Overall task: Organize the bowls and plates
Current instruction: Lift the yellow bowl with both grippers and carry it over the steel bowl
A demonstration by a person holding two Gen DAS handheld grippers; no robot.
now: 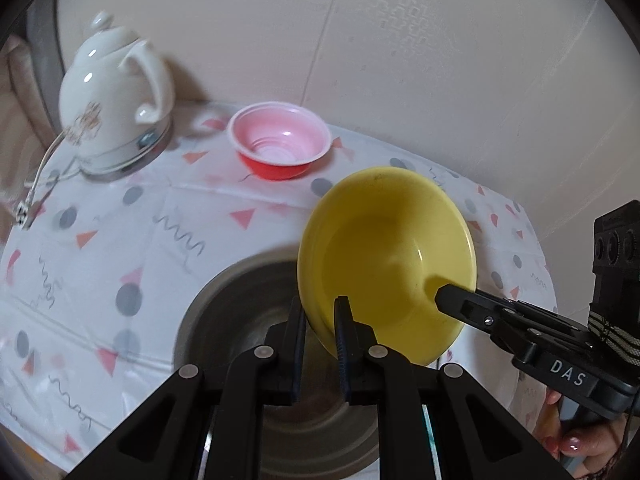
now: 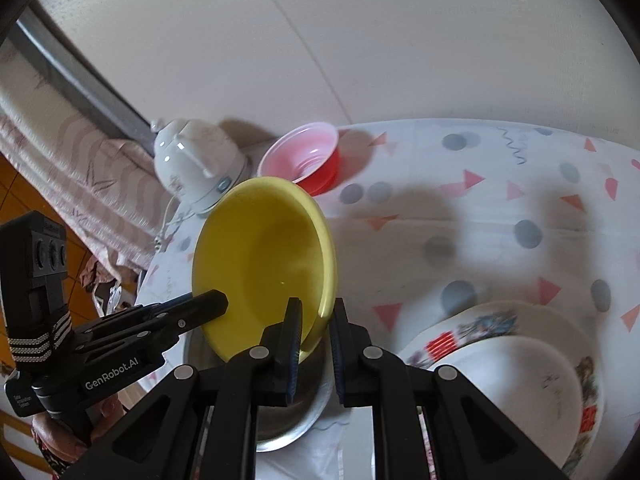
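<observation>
1. Yellow bowl (image 1: 386, 256), centre-right of the left wrist view and centre-left of the right wrist view: held off the table, tilted so its hollow faces both cameras, above a metal bowl (image 1: 224, 320) seen below it.
2. Left gripper (image 1: 320, 320): fingers clenched on the bowl's near rim, one pad inside, one outside.
3. Right gripper (image 2: 314, 320): likewise clamped across the rim from the opposite side; the two-sided grip probably keeps the slick, wide bowl from swinging.
4. Red bowl (image 1: 280, 142), upper centre: upright on the patterned tablecloth (image 1: 120, 240), apart from the yellow one; a likely nesting partner.
5. Stacked plates (image 2: 520, 380), lower right of the right wrist view: already gathered.
6. White kettle (image 1: 114, 100), upper left: stands beside the red bowl, untouched.
</observation>
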